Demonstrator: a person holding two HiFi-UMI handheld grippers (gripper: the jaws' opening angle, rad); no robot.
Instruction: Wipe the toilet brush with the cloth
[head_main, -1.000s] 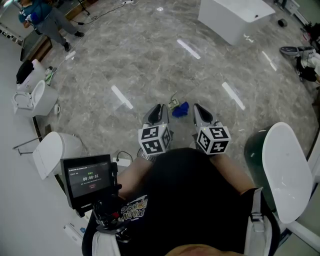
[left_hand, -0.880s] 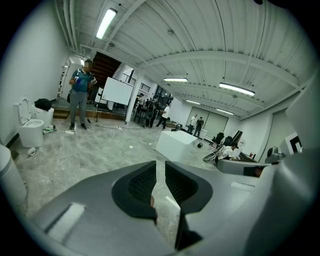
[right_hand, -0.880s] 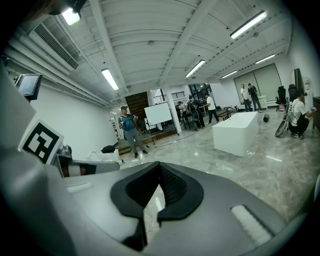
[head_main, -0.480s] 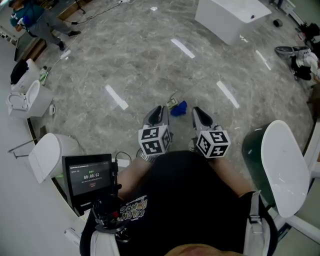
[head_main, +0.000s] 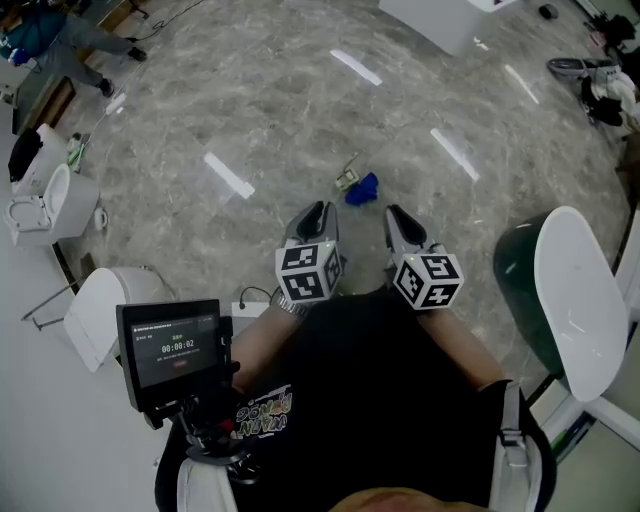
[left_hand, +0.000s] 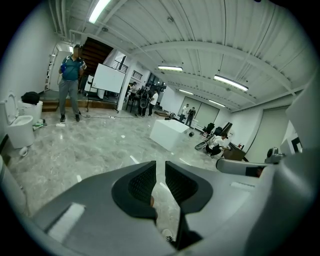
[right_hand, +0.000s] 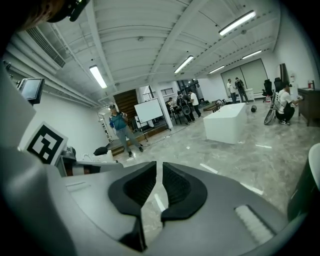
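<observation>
Left jaws: left gripper (left_hand: 160, 165), pads a narrow slit apart, nothing between them, only floor (head_main: 250, 110) showing through the gap.
Right jaws: right gripper (right_hand: 159, 164), a thin gap as well. The jaws have just been opening, with nothing between them.
Grippers: side by side, held low in front of the person's body, both pointing the same way across the floor.
Cloth: cloth (head_main: 362, 188), blue and crumpled, on the floor out ahead of both tips, in line with the space between the grippers, touching neither.
Beside cloth: small thing (head_main: 347, 179), green and white, just at the cloth's left edge (too small to tell what it is).
Brush: cannot be made out in any view.
Further out: toilet (head_main: 50, 195) at the left edge; screen (head_main: 175, 350) close to the body.
</observation>
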